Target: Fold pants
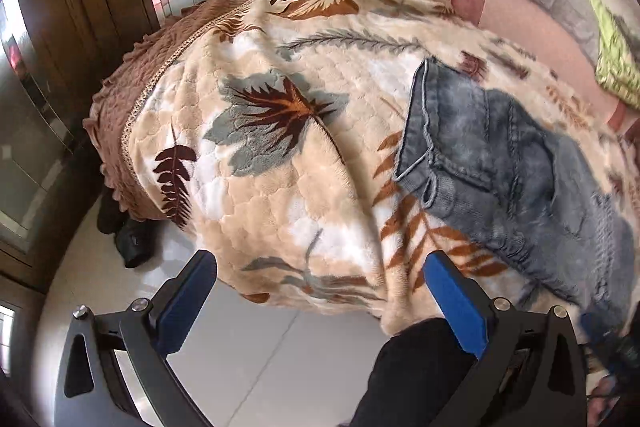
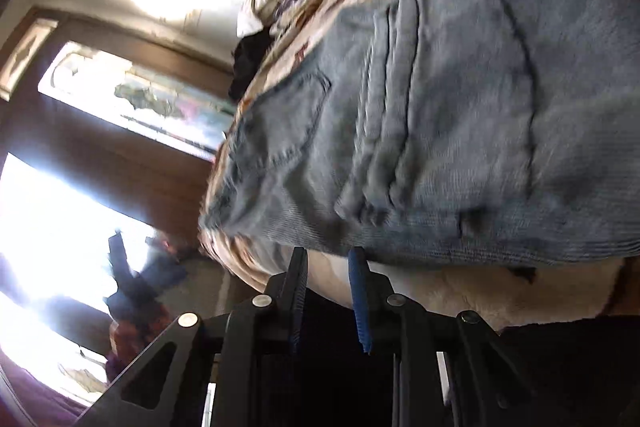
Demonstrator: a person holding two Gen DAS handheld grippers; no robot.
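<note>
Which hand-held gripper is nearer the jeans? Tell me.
Right. The right hand-held gripper sits right at the near edge of the jeans; the left hand-held gripper hangs off the bed edge beside them, jaws wide.

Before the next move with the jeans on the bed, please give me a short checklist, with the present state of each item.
1. Left gripper open and empty: ok.
2. Jeans lie on the floral blanket: ok.
3. Jeans within the left gripper's fingers: not ok, they lie to its right.
4. Right gripper near the jeans' edge: ok.
5. Right gripper holding denim: cannot tell, blurred.
6. Jeans lying flat: cannot tell.
</note>
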